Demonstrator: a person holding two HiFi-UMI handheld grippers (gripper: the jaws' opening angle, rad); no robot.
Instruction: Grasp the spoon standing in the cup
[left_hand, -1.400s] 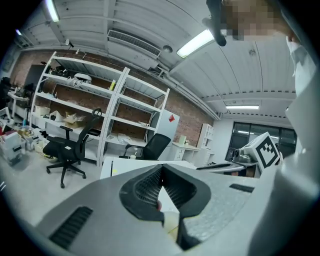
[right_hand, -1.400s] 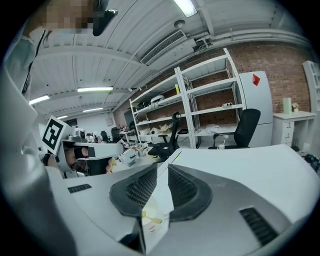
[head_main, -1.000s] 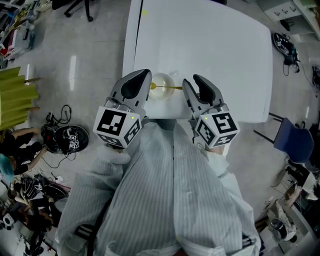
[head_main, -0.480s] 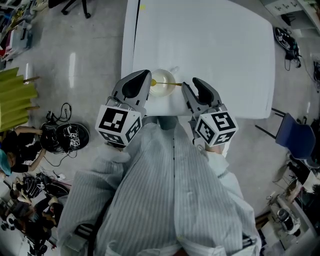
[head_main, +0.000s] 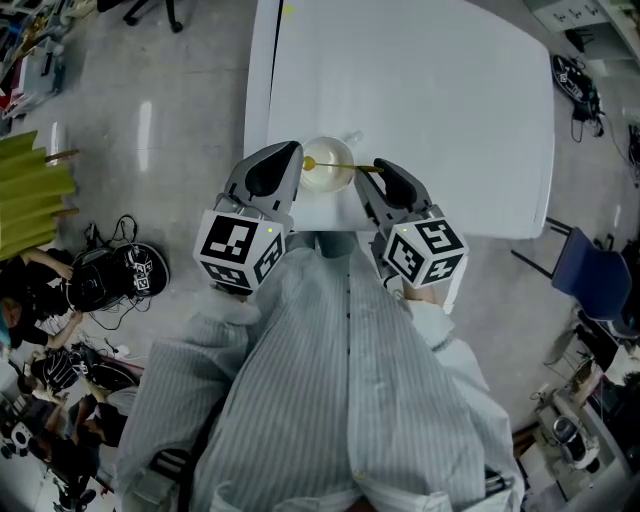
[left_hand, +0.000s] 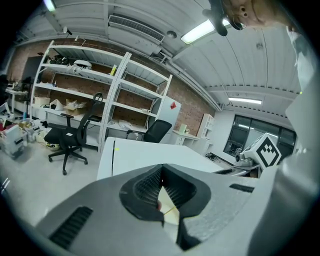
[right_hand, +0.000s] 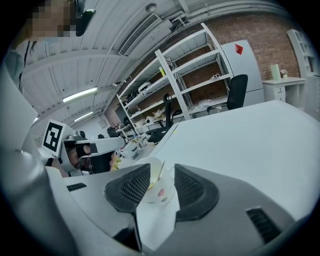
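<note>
A pale translucent cup stands near the front edge of the white table, with a thin yellow spoon leaning out of it to the right. My right gripper is open, its tips at the end of the spoon handle. In the right gripper view the cup and the spoon show between the separated pads, which do not press on them. My left gripper sits just left of the cup and is shut with nothing held. Through its gap the left gripper view shows a sliver of cup.
The cup stands close to the table's front edge, right before the person's striped shirt. On the floor at left lie cables and a dark helmet. A blue chair stands at the right. Shelves and office chairs are beyond the table.
My right gripper has swung left toward the cup, so its tips now reach the end of the spoon handle. The left gripper and the cup have stayed put.
</note>
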